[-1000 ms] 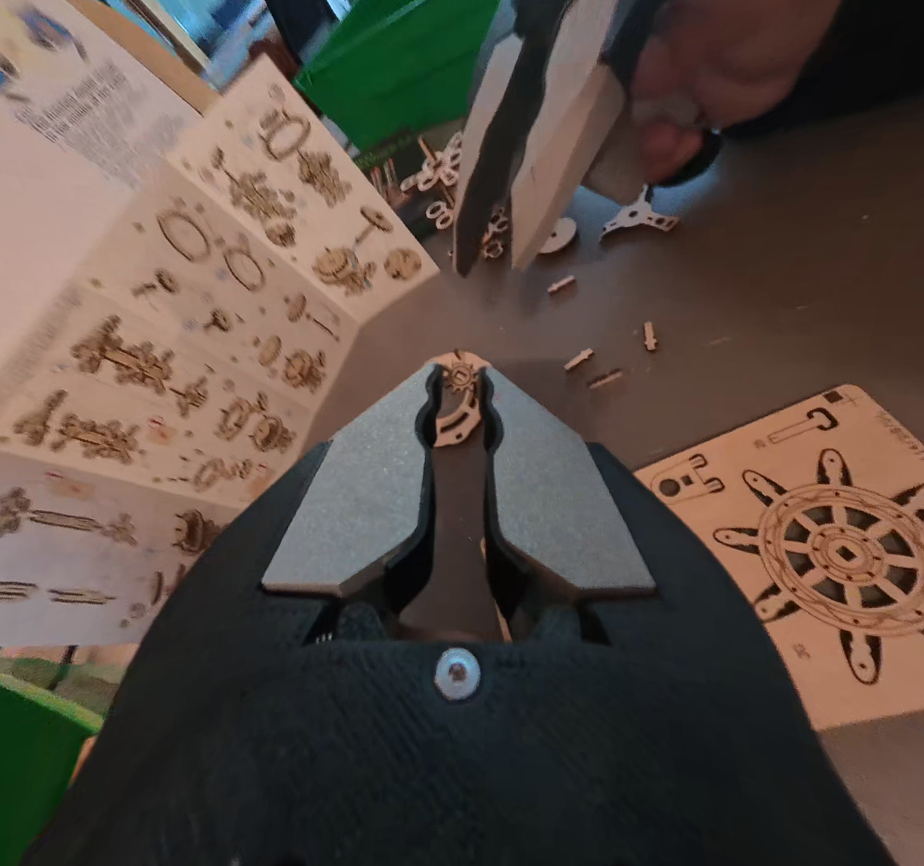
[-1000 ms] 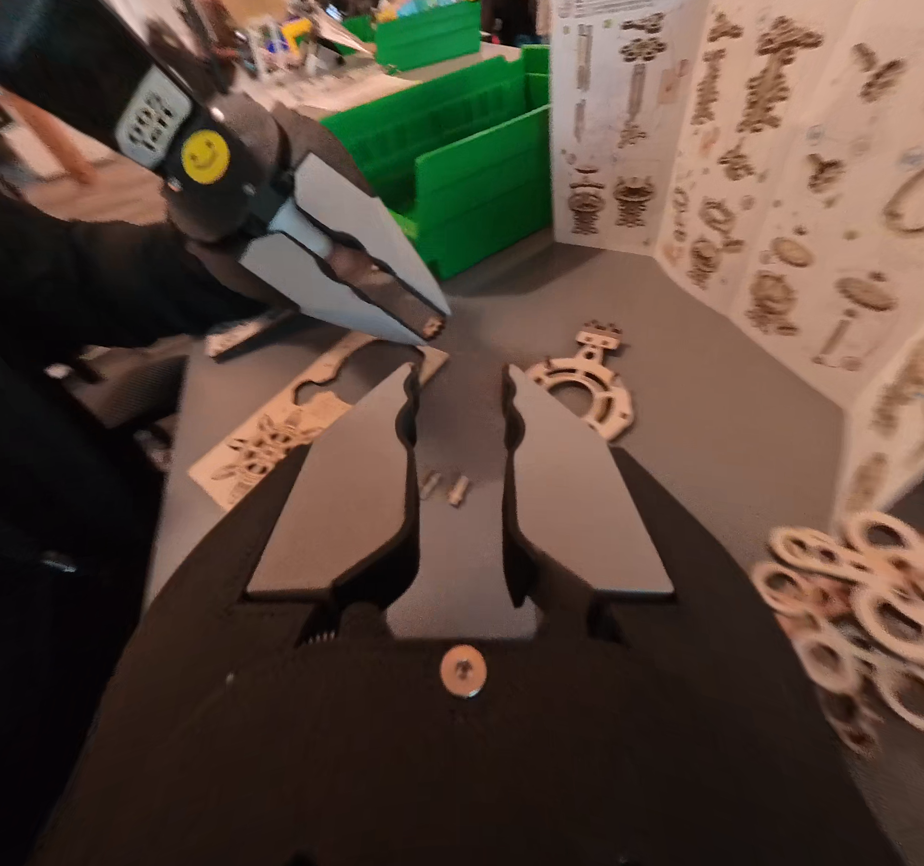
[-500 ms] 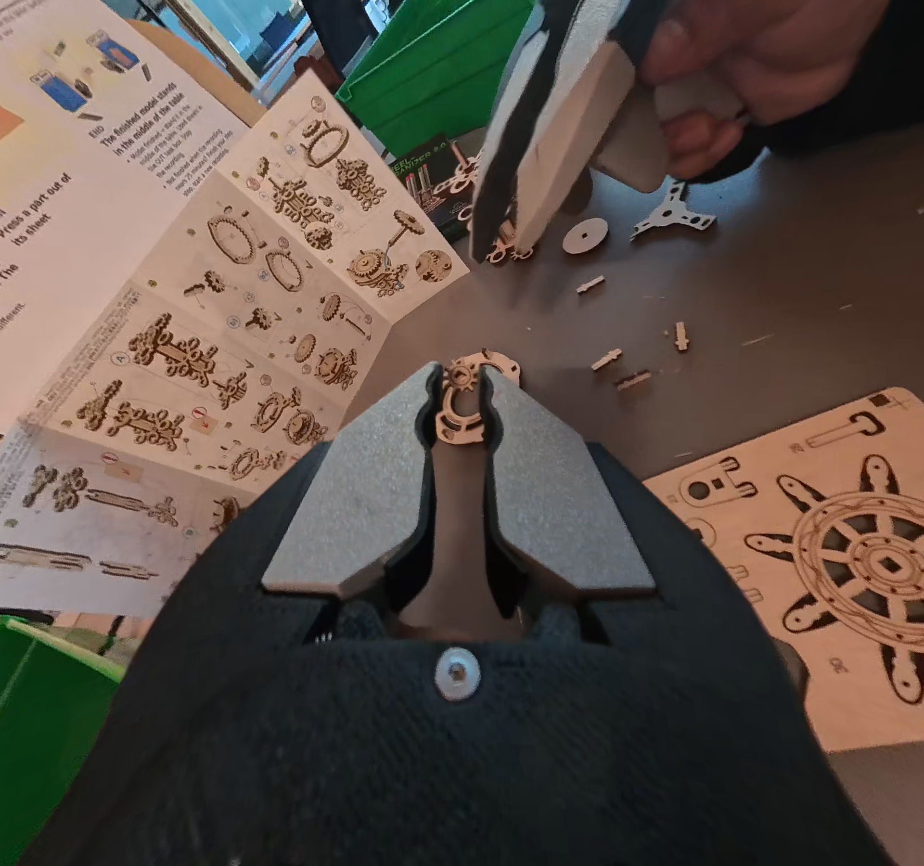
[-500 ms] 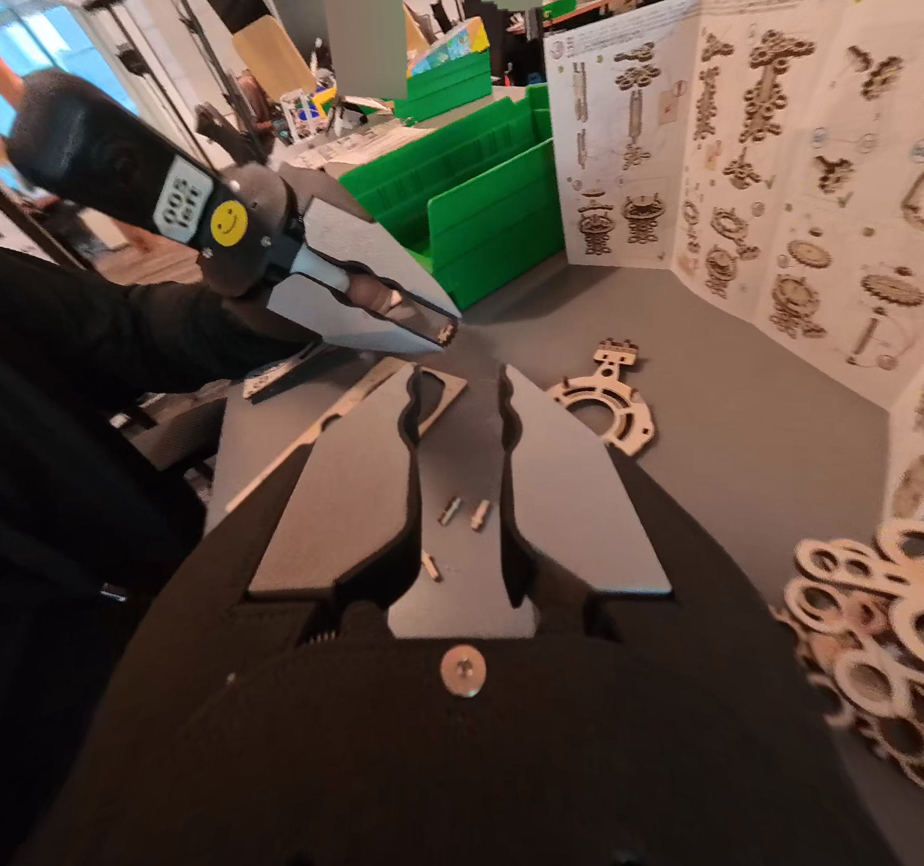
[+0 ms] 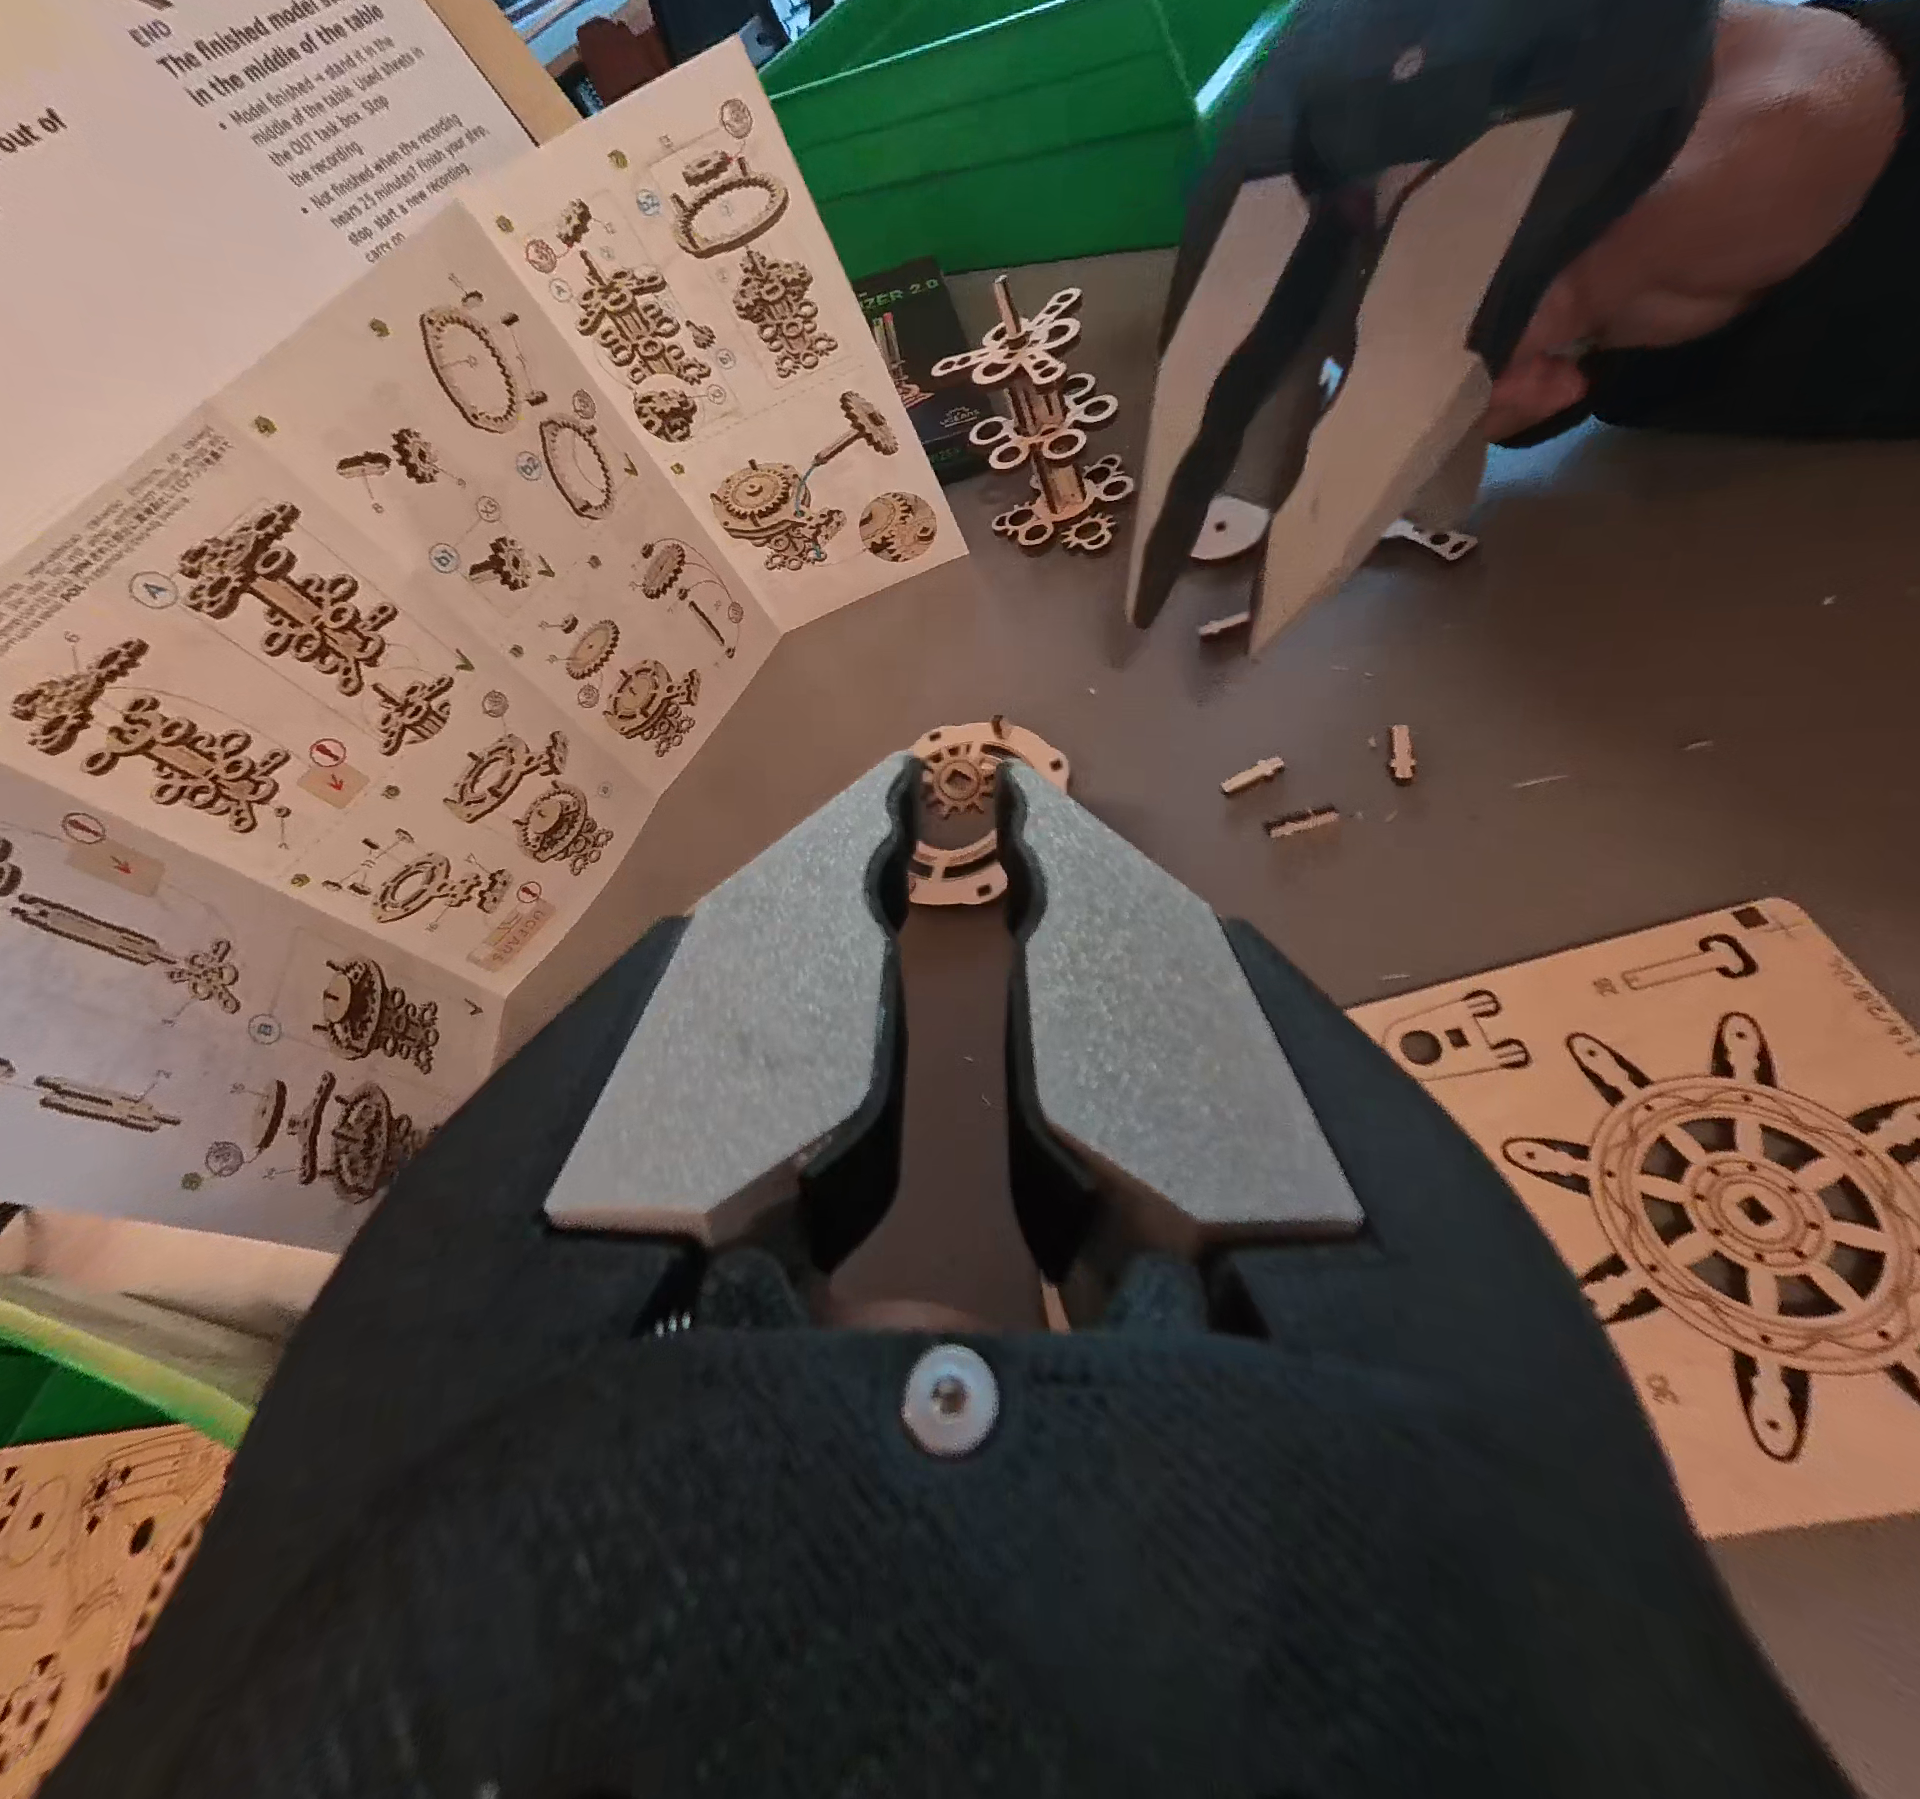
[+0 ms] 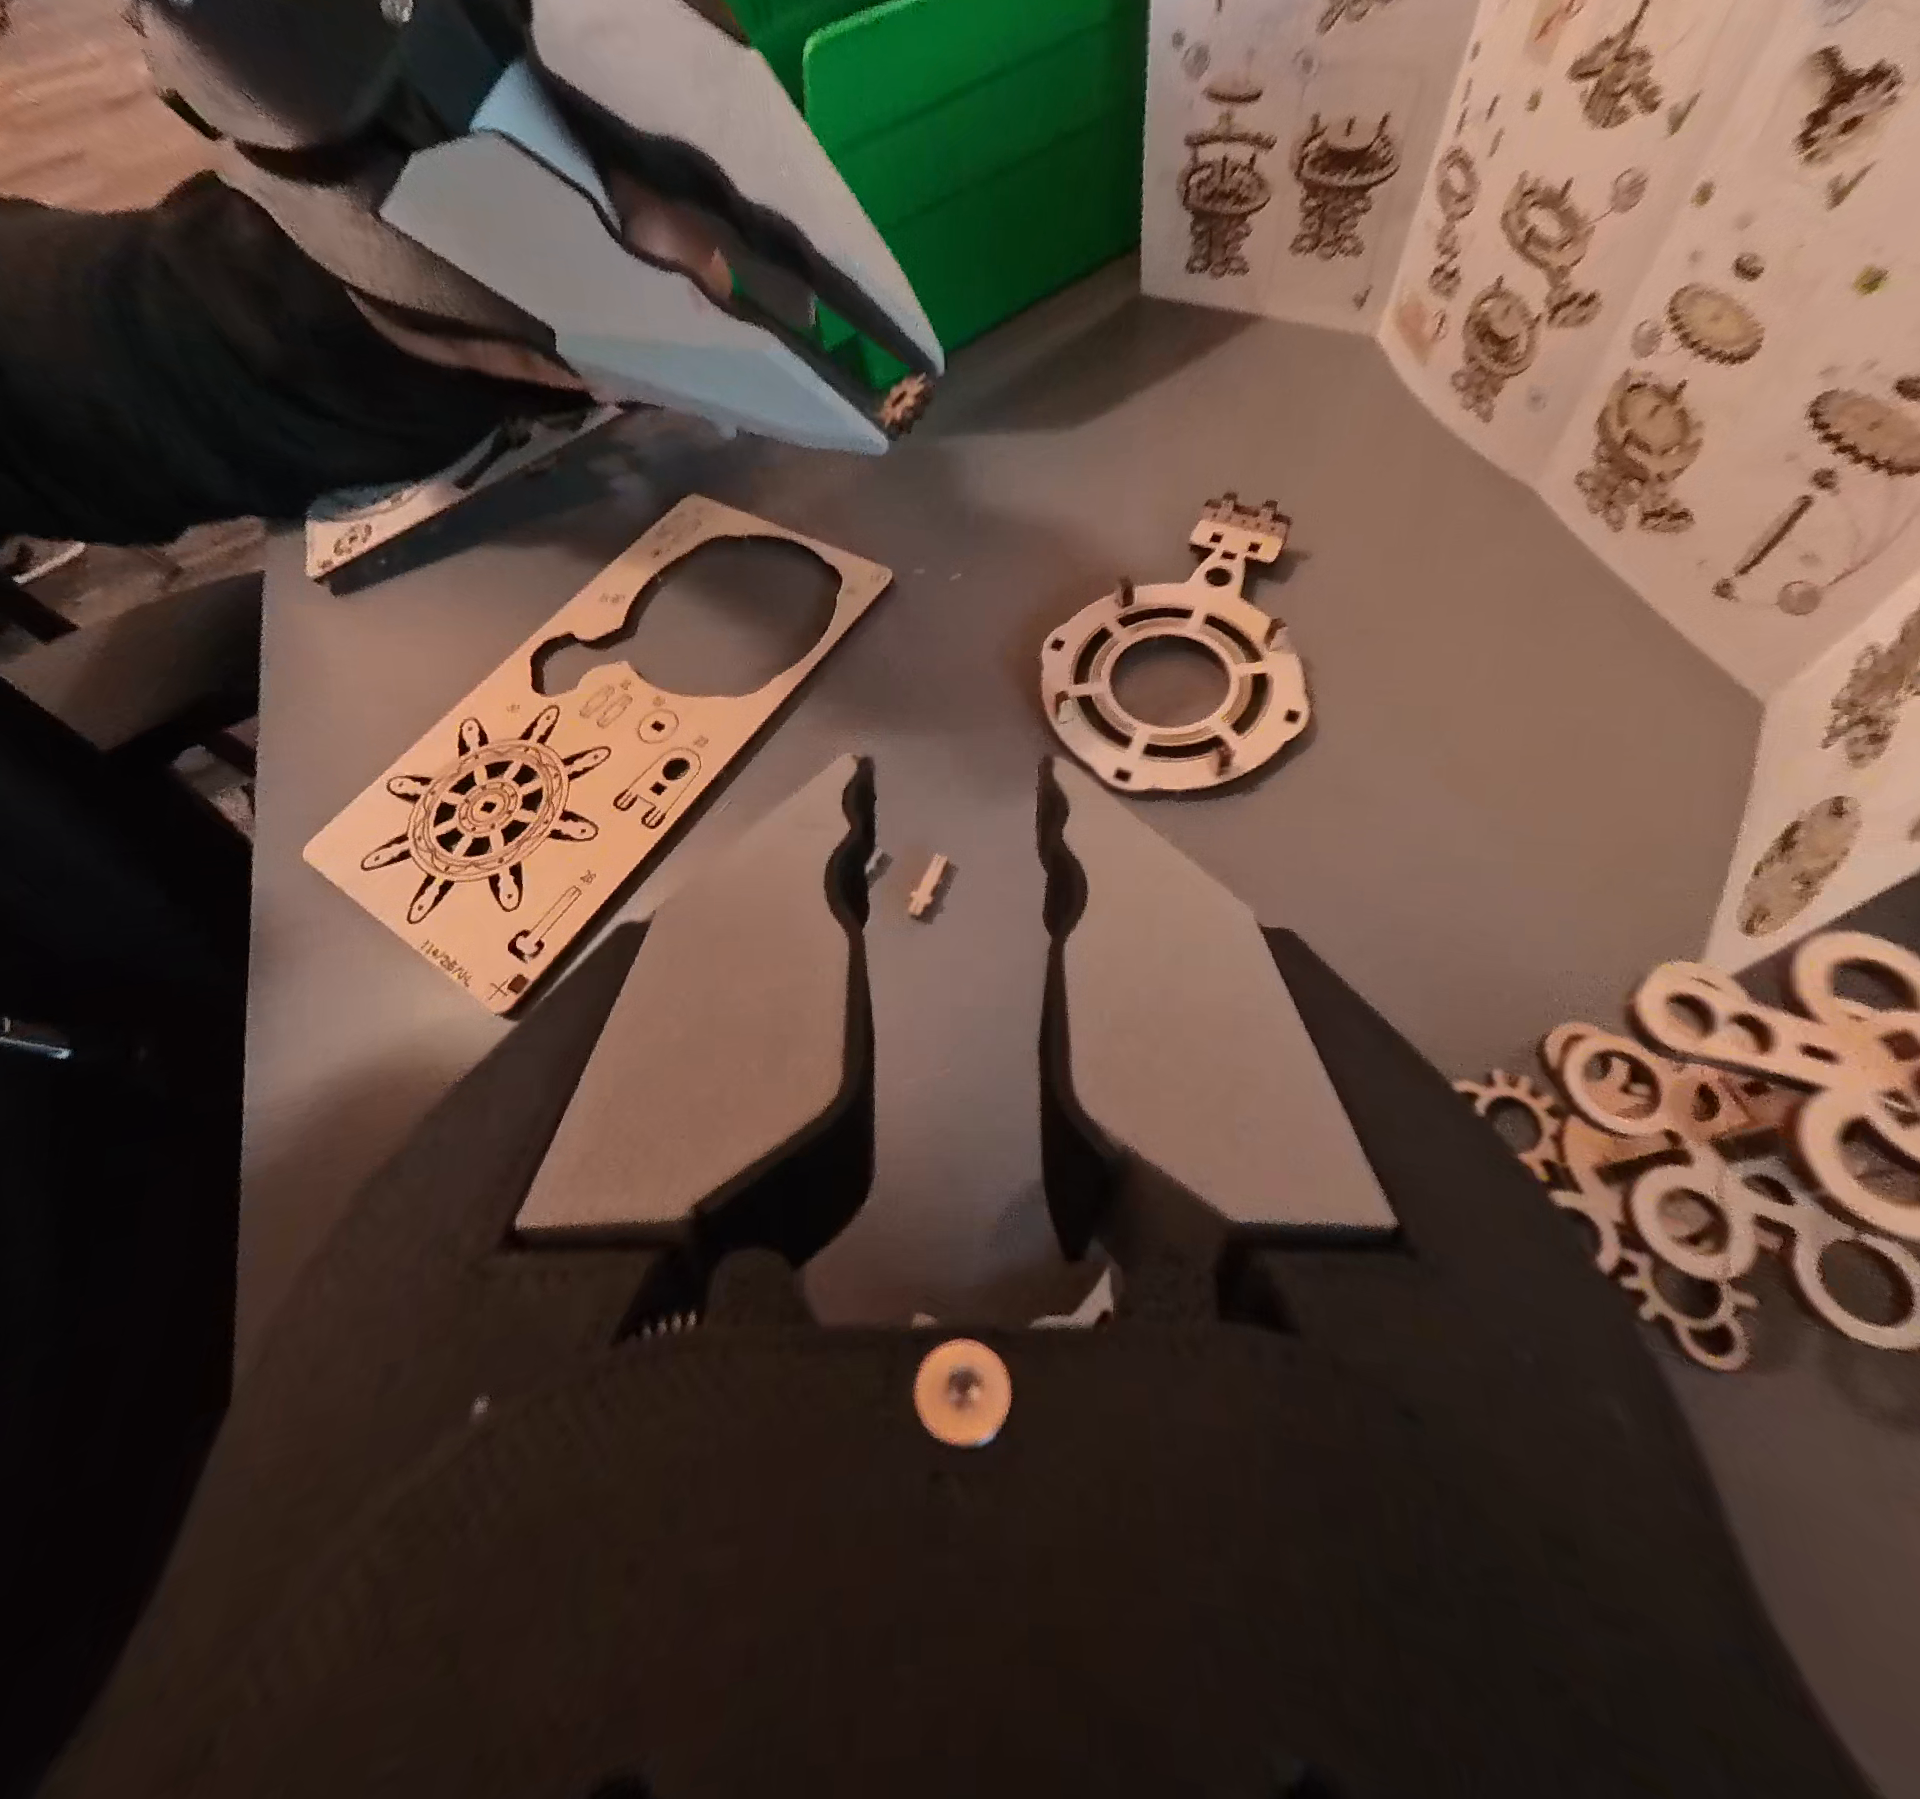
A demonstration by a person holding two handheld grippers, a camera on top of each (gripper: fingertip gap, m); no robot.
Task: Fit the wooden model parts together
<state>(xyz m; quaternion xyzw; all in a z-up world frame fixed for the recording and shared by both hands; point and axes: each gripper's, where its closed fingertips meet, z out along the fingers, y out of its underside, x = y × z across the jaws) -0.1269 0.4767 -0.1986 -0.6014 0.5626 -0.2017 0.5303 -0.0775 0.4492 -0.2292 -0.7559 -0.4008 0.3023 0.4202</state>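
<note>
My left gripper [image 5: 956,785] is shut on a small wooden gear [image 5: 952,781], held in the air above a ring-shaped wooden frame [image 5: 958,879] that lies flat on the grey table. In the right wrist view the left gripper [image 6: 902,404] and the gear [image 6: 908,399] are up and to the left of the frame [image 6: 1174,689]. My right gripper [image 6: 951,770] is open and empty, jaws down near the table on either side of a small wooden pin [image 6: 928,885]. In the left wrist view the right gripper [image 5: 1203,629] straddles this pin [image 5: 1224,624].
A folded instruction sheet [image 5: 436,523] stands along one side [image 6: 1662,243]. Green bins [image 5: 987,118] stand behind. A laser-cut wooden sheet [image 6: 582,762] lies near the left gripper. A looped shaft assembly [image 5: 1049,430] and loose pins [image 5: 1252,775] lie nearby. My hands' fingertips stand some 7 cm from each other.
My right gripper has dropped towards the table and opened wider over a pin. My left gripper, still holding the gear, has tilted and now looks down onto the ring frame.
</note>
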